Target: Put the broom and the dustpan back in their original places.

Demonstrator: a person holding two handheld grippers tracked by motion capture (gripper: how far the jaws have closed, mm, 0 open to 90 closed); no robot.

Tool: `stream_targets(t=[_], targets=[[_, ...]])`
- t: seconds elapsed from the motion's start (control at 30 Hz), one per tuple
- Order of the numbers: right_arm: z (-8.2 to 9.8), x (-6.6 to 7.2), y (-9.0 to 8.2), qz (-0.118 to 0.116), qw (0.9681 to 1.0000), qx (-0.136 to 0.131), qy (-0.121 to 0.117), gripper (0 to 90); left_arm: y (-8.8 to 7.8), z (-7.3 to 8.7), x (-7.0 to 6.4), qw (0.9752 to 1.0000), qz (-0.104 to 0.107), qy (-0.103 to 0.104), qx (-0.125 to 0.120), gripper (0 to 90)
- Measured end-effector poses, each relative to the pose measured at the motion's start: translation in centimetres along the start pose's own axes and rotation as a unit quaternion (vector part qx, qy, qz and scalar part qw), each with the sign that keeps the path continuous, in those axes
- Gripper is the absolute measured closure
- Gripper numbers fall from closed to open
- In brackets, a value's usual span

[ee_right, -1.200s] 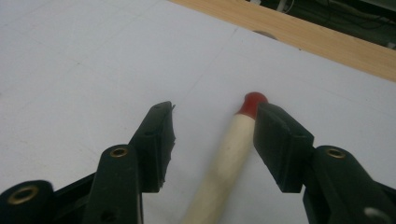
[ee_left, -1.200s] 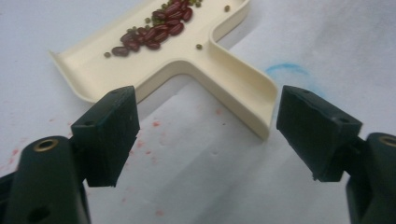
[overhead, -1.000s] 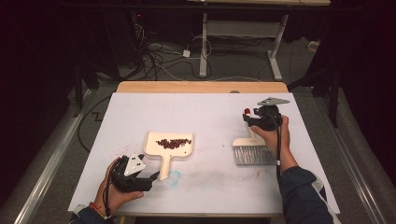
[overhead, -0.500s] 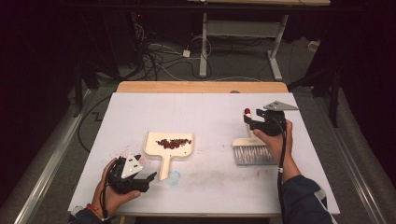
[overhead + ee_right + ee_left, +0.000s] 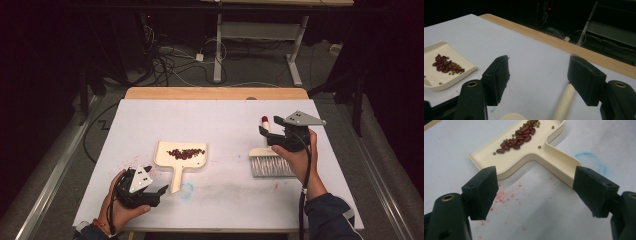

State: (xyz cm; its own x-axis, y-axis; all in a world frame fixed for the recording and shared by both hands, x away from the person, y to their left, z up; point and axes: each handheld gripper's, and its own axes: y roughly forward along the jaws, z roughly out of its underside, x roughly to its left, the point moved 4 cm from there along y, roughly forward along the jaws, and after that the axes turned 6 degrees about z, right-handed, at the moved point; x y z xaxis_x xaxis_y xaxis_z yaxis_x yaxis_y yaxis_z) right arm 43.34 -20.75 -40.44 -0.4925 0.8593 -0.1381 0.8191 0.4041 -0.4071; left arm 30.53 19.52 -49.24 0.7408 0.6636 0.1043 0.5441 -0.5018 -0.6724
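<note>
Right gripper (image 5: 267, 134) hangs over the brush (image 5: 270, 161), jaws just opened wide and nothing pinched between them; the brush lies flat on the bench (image 5: 225, 120), handle pointing away from the person, bristles nearest. Left gripper (image 5: 159, 195), jaws spread, sits just beside the dustpan (image 5: 534, 157) handle, whose long axis runs straight toward it. Beans (image 5: 517, 138) lie in the pan, so the left looks nearer its next grab
</note>
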Motion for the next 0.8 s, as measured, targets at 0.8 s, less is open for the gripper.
stream_targets(t=[0.8], targets=[[-0.3,2.3,-4.4,-0.019,0.9981,-0.026,-0.052,26.0,0.0,0.0,-0.2,1.0000,0.000,0.006,0.004,19.8]])
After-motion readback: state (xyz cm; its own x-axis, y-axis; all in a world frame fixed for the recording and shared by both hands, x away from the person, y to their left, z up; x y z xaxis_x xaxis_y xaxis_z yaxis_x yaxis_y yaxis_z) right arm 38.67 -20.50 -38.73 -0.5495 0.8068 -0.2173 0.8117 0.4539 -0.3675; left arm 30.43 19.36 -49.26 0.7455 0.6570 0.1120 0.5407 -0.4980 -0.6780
